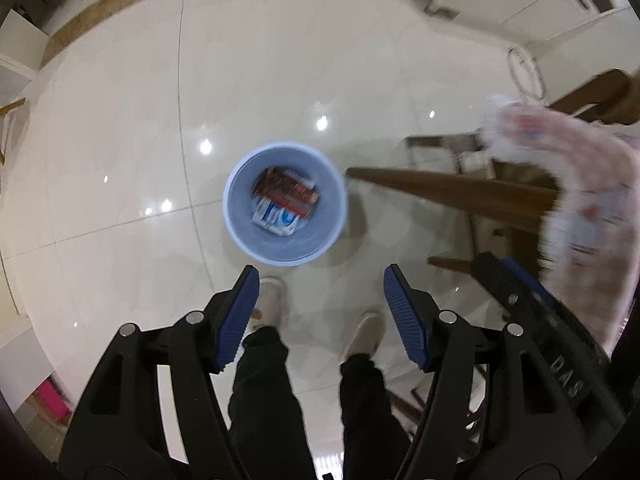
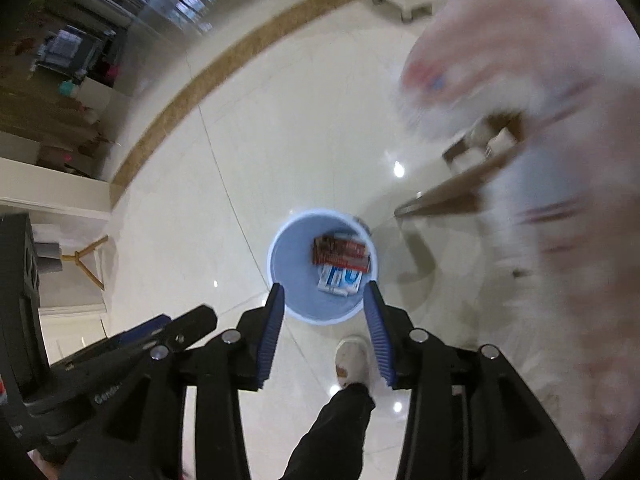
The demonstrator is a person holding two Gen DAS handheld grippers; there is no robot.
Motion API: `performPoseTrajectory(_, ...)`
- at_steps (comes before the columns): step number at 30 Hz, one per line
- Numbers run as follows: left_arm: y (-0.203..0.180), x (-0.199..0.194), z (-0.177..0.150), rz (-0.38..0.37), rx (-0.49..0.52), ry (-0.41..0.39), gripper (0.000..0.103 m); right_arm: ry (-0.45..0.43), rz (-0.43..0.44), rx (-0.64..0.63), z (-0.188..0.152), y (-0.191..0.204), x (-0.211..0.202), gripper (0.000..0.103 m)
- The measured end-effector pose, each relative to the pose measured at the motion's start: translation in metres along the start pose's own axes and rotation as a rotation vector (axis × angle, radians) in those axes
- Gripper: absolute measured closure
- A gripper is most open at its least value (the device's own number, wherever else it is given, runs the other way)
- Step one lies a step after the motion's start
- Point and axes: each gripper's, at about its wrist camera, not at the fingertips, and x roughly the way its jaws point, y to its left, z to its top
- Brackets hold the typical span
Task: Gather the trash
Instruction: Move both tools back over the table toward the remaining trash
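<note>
Both grippers, left gripper [image 1: 320,292] and right gripper [image 2: 325,312], are hanging spread and empty over the blue bin [image 1: 285,209]; advice: clear the blurred plastic bag [image 1: 576,200] before reaching.

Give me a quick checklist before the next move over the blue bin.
1. Left gripper empty: ok, pads apart with nothing between them.
2. Right gripper empty: ok, open, only floor and bin show in the gap.
3. Blue bin upright on the floor: ok.
4. Trash inside: ok, a red-brown packet and a white and blue packet lie at the bottom.
5. Pale blurred plastic on the right: cannot tell what it is or whether anything holds it.
6. Shoes out of the bin's way: ok.
</note>
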Motion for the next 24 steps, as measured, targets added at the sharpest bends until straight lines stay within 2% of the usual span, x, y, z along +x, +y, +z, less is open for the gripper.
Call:
performPoseTrajectory(5,-0.063,-0.069,-0.029,0.002,0.076,-0.142,0.038,-0.168,0.050,-0.072,-0.007,-0.037,-0.108,0.060)
performPoseTrajectory(7,-0.107,-0.096,-0.043,-0.019,0.132,-0.209,0.036,-0.226,0.055,-0.074,-0.014,-0.060,-0.148,0.059)
performPoseTrajectory(10,-0.174,-0.115,-0.060,-0.069,0.225,-0.246,0.036,-0.316,0.039,-0.030,-0.033,-0.114,-0.206,0.057)
performPoseTrajectory(13,-0.245,-0.121,-0.086,-0.119,0.336,-0.244,0.035,-0.377,-0.030,0.034,-0.058,-0.177,-0.251,0.053)
performPoseTrajectory(17,-0.326,-0.107,-0.125,-0.141,0.471,-0.200,0.034,-0.403,-0.131,0.137,-0.089,-0.260,-0.281,0.047)
performPoseTrajectory(19,-0.353,-0.097,-0.140,-0.142,0.510,-0.172,0.033,-0.401,-0.181,0.192,-0.105,-0.300,-0.285,0.045)
performPoseTrajectory(21,-0.373,-0.086,-0.151,-0.127,0.525,-0.146,0.033,-0.373,-0.205,0.225,-0.114,-0.329,-0.281,0.040)
performPoseTrajectory(24,-0.395,-0.069,-0.157,-0.106,0.518,-0.111,0.033,-0.333,-0.206,0.240,-0.117,-0.368,-0.266,0.040)
